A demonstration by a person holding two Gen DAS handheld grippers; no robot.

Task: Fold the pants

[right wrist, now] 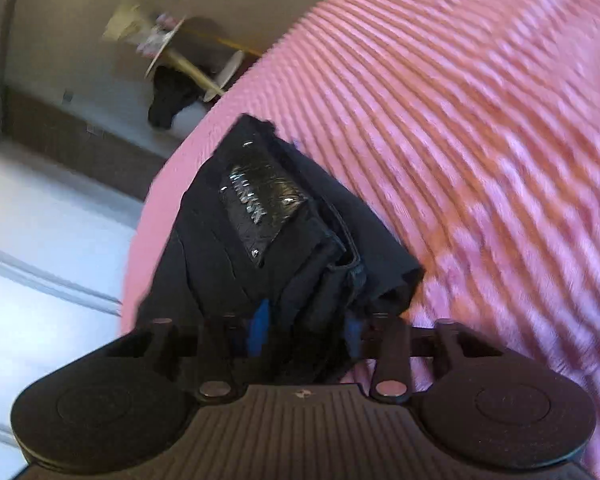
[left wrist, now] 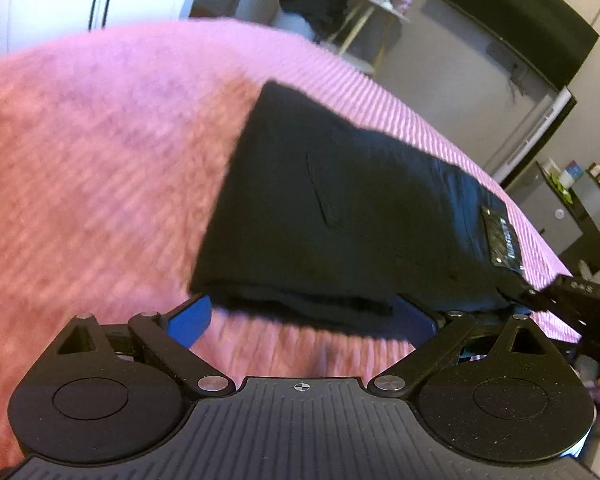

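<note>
The black pants (left wrist: 332, 208) are lying as a compact folded rectangle on the pink ribbed blanket (left wrist: 100, 152), near its edge, with several layers stacked at the near side and a shiny leather waistband patch (left wrist: 502, 240) facing up. Folding is looking mostly done: no loose legs are trailing out in either view, so the remaining work is probably a last fold or just tidying and letting go.

The left claw (left wrist: 300, 320) is sitting wide open at the near edge of the bundle; one blue pad (left wrist: 190, 320) is bare on the blanket, the other is tucked under the cloth edge, and nothing is being pinched.

The right claw (right wrist: 306, 330) is clamping a thick bunch of the waistband end, right below the patch (right wrist: 262, 208), with its blue pads pressing in on both sides. That corner is looking bunched and a bit lifted, not flat.

Beyond the bed, a small round side table (left wrist: 376, 0) and a dark garment (left wrist: 314, 4) on the floor are showing, blurred.
</note>
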